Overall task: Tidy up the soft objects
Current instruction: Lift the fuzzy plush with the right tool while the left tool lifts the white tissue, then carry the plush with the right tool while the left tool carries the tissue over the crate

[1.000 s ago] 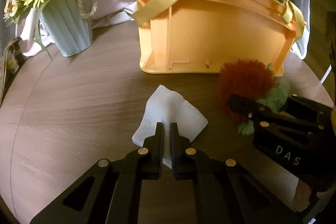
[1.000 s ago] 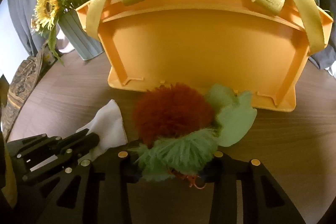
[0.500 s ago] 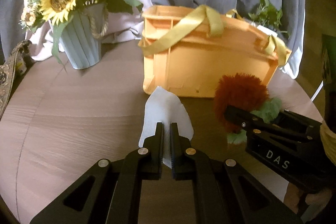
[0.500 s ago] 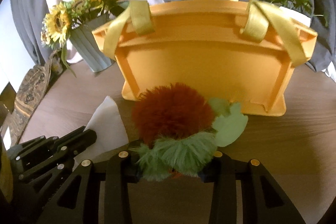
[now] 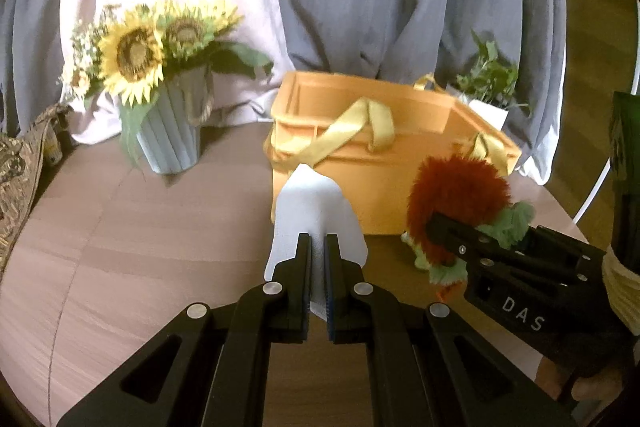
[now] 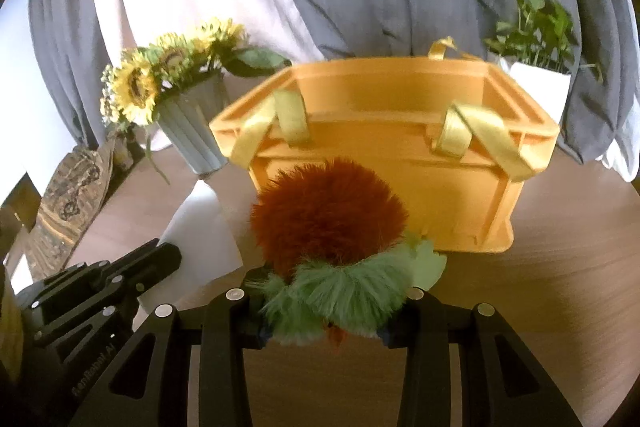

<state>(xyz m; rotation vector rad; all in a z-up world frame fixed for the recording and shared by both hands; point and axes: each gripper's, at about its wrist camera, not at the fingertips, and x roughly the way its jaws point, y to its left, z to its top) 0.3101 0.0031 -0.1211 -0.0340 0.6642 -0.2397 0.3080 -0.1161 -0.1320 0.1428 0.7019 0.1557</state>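
My left gripper (image 5: 317, 247) is shut on a white cloth (image 5: 312, 211) and holds it above the table, in front of the orange basket (image 5: 384, 163). The cloth (image 6: 200, 239) and the left gripper (image 6: 168, 259) also show at the left of the right wrist view. My right gripper (image 6: 328, 303) is shut on a fluffy red and green plush toy (image 6: 324, 215), held up before the orange basket (image 6: 384, 163). In the left wrist view the toy (image 5: 456, 203) and the right gripper (image 5: 436, 227) are at the right. The basket's open top is in view.
A pale blue vase of sunflowers (image 5: 168, 131) stands left of the basket on the round wooden table (image 5: 140, 227). A potted green plant (image 6: 536, 67) is behind the basket at the right. Grey and white curtains hang behind. A patterned object (image 6: 68, 203) lies at the far left.
Both grippers have risen with their loads. The cloth has left the table and now hangs from the left gripper. The basket's open top has come into view.
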